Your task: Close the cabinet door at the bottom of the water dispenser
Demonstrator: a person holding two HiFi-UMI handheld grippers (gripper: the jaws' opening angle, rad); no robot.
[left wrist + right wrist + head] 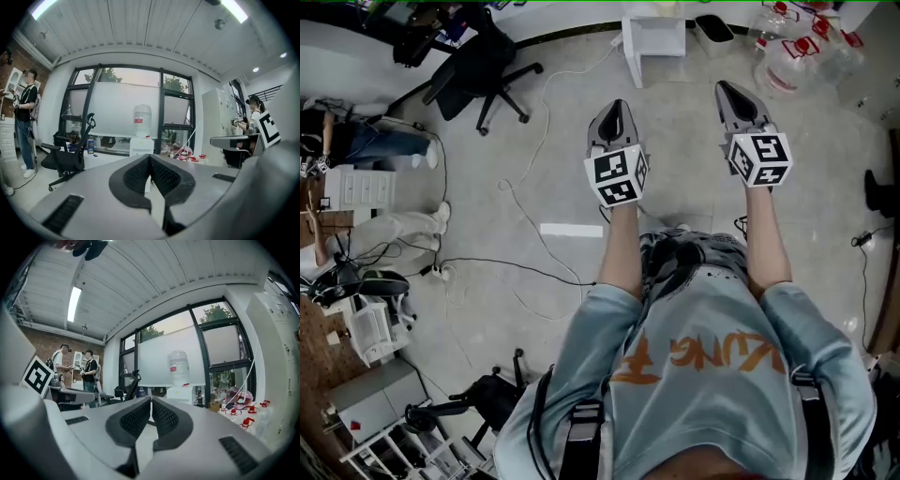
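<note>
The white water dispenser (pixel 654 42) stands on the floor far ahead, at the top of the head view. Its lower front looks open, with a thin white door (pixel 627 54) swung out at its left side. Both gripper views show the dispenser (pixel 141 146) (pixel 181 392) across the room with a clear bottle (pixel 142 120) on top; the jaws hide its cabinet. My left gripper (pixel 615 111) and right gripper (pixel 727 91) are held side by side, level, well short of the dispenser. Both are shut with nothing between the jaws.
A black office chair (pixel 484 67) stands left of the dispenser. Several clear water jugs with red caps (pixel 789 54) lie to its right. Cables (pixel 525 202) trail over the grey floor. White drawers (pixel 358 189) and clutter line the left side. People (pixel 87 373) stand at the left.
</note>
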